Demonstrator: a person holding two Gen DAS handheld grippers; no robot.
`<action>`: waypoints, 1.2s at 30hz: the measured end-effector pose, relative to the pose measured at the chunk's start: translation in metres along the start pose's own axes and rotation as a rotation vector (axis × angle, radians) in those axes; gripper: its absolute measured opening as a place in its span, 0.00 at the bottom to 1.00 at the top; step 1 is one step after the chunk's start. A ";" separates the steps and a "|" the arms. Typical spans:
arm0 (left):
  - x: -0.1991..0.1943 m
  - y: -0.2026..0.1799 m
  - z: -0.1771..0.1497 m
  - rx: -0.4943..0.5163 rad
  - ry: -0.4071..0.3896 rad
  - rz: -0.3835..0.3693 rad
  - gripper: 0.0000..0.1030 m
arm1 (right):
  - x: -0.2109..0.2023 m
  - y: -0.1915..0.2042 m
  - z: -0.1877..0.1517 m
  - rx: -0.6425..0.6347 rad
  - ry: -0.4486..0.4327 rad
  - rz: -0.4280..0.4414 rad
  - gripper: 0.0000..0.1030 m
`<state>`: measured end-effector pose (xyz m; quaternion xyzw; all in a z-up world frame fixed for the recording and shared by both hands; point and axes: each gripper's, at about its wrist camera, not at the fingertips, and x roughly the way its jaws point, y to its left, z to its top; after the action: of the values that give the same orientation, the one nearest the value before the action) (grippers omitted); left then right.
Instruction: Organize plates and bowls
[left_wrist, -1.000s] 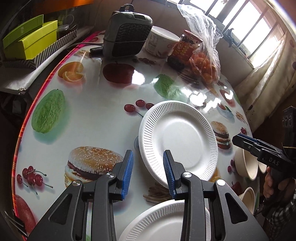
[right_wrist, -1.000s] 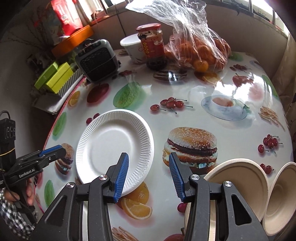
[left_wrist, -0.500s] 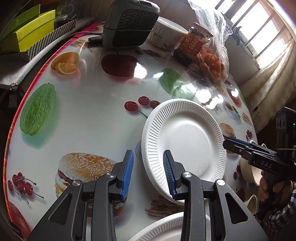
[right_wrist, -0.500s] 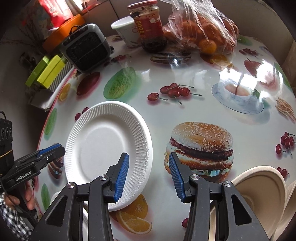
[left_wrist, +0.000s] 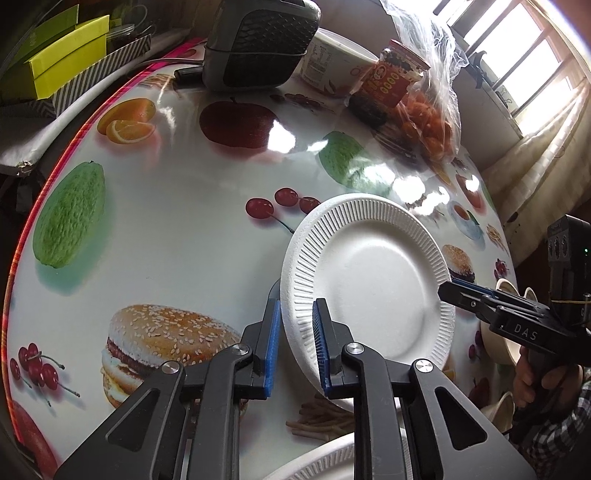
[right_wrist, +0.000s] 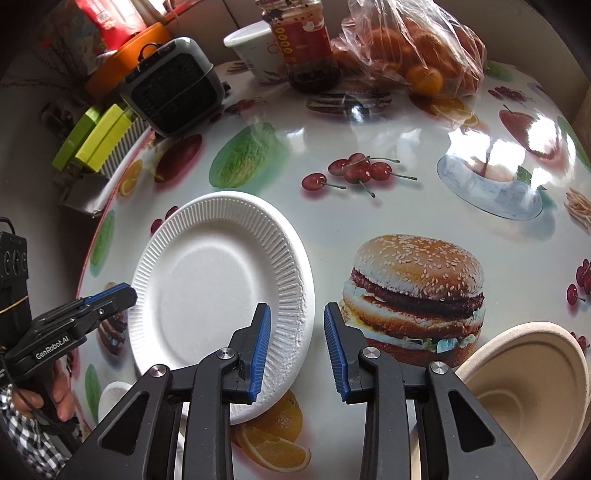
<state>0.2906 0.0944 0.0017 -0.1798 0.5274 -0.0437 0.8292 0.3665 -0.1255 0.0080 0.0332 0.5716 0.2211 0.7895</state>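
Paper plate (left_wrist: 373, 280) on fruit-print surface (left_wrist: 177, 221) | left wrist: left tongs (left_wrist: 295, 349) just narrowed, straddling plate's near-left rim, contact unclear | right wrist: right tongs (right_wrist: 295, 349) just narrowed, straddling its right rim, a gap showing; beige bowl (right_wrist: 524, 384) lower right.

I see open bench (right_wrist: 424, 206) ahead of the white plate (right_wrist: 221, 280); heater (right_wrist: 173, 99), jar (right_wrist: 303, 40) and orange bag (right_wrist: 417, 48) block the far edge, bowls (right_wrist: 524, 384) crowd my right.
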 end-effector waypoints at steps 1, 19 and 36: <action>0.000 0.000 0.000 -0.001 -0.001 0.002 0.17 | 0.000 0.000 0.000 -0.001 0.001 -0.001 0.25; 0.001 0.000 0.000 -0.002 -0.005 0.008 0.11 | 0.001 0.000 0.000 0.002 0.000 -0.005 0.20; -0.014 -0.006 -0.003 0.010 -0.029 0.003 0.11 | -0.018 0.000 -0.007 0.011 -0.035 0.010 0.20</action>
<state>0.2829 0.0921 0.0144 -0.1756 0.5155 -0.0423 0.8376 0.3553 -0.1334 0.0213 0.0444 0.5589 0.2213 0.7979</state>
